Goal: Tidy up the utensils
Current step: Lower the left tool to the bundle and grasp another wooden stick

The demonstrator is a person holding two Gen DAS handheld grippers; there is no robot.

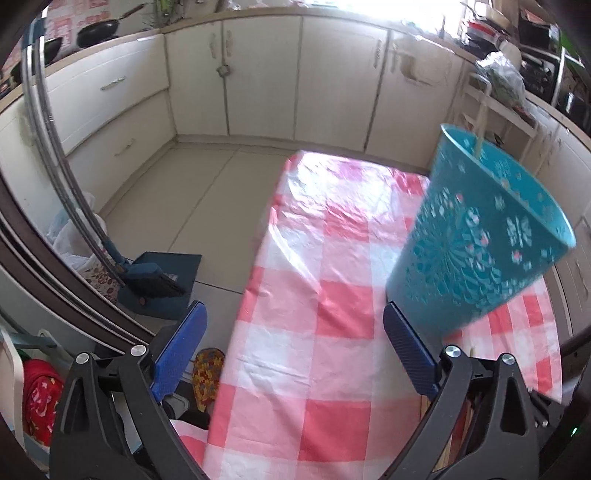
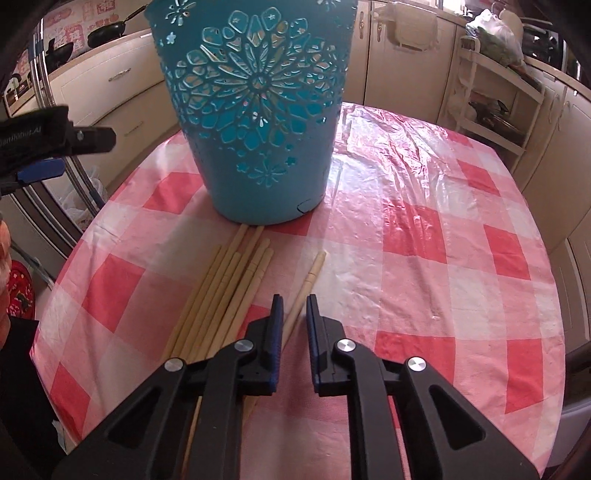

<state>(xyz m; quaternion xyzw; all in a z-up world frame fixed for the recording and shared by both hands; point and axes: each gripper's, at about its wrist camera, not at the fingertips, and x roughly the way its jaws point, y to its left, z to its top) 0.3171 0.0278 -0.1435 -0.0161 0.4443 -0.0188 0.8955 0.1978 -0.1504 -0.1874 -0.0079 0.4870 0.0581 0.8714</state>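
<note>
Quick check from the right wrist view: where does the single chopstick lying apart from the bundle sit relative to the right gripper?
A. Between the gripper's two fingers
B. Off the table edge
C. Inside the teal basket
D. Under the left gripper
A: the lone chopstick runs between the right gripper fingers, beside the bundle.

1 teal basket [image 2: 255, 122]; approx 8 chopsticks [image 2: 229, 291] on table, 1 more in basket; 2 woks [image 1: 98, 31].

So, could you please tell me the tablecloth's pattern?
Pink, red and white checks on the tablecloth, clearest in the right wrist view.
</note>
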